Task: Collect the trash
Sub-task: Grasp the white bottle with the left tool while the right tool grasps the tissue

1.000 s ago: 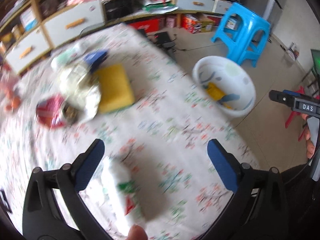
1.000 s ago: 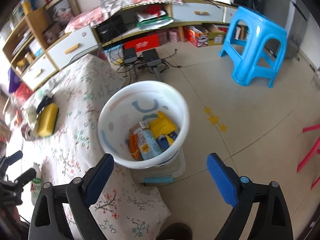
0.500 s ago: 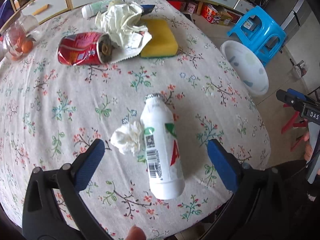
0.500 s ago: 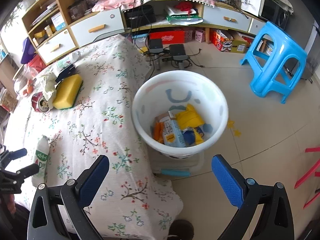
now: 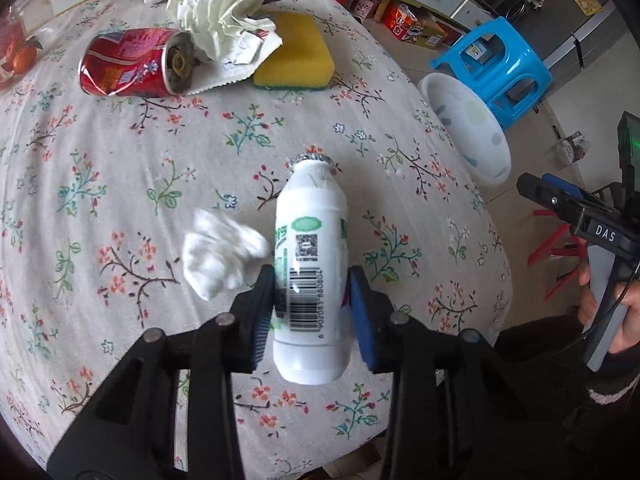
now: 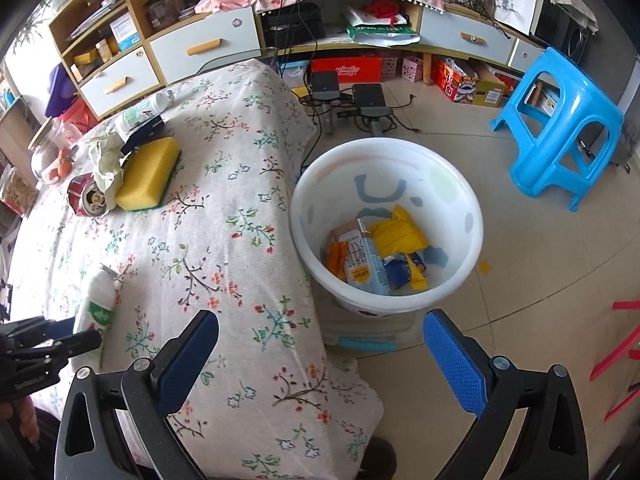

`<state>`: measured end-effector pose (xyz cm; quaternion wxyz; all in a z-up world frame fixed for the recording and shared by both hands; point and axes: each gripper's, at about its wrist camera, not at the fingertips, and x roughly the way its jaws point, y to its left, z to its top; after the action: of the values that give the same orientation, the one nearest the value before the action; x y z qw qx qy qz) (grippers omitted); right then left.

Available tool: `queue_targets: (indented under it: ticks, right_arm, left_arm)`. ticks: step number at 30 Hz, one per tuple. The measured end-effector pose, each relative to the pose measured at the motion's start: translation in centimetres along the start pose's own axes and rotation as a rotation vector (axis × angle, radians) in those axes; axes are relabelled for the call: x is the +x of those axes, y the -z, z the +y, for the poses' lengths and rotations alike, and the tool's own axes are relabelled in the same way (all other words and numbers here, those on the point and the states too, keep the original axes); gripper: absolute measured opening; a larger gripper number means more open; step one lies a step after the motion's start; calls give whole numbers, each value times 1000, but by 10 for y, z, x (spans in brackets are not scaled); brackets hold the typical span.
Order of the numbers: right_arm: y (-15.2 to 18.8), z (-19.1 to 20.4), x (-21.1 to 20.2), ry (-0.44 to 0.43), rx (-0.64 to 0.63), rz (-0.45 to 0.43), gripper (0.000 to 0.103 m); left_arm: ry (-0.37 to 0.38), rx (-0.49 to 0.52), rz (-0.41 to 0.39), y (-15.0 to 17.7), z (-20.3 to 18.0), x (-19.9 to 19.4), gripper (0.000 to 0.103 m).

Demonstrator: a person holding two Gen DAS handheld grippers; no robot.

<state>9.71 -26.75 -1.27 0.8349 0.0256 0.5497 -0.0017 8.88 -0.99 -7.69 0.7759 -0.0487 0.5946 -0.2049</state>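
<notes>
Currently left gripper (image 5: 312, 312) is clamped on the white bottle (image 5: 310, 276) lying on the floral tablecloth (image 5: 120, 184), crumpled tissue (image 5: 220, 256) touching its side; right gripper (image 6: 320, 356), jaws apart, hovers near the bin (image 6: 386, 236).

Bottle (image 5: 310, 264) lying on table (image 5: 120, 168), tissue wad (image 5: 220, 254) touching its left; can (image 5: 132, 62), sponge (image 5: 294, 54) behind; bin (image 6: 386, 228) beside table.

Left hand-held gripper (image 5: 312, 312) clamped; right hand-held gripper (image 6: 320, 352) spread wide.
</notes>
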Motion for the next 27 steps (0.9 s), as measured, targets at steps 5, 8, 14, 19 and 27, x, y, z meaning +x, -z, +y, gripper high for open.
queue_targets:
  ticks: [5, 8, 14, 19, 27]
  right_arm:
    - [-6, 17, 0, -23, -4, -5, 103]
    - [-9, 34, 1, -40, -23, -5, 103]
    - [-10, 90, 9, -83, -120, 14, 103]
    - [-7, 141, 18, -124, -205, 32, 103]
    - [11, 203, 33, -235, -253, 61, 103]
  left_arm:
    - [19, 14, -86, 3, 0, -33, 38]
    - [21, 4, -146, 8, 9, -56, 38]
    - [-43, -57, -231, 22, 50, -89, 38]
    - [-108, -129, -248, 33, 81, -89, 38]
    - [-140, -188, -256, 51, 108, -97, 38]
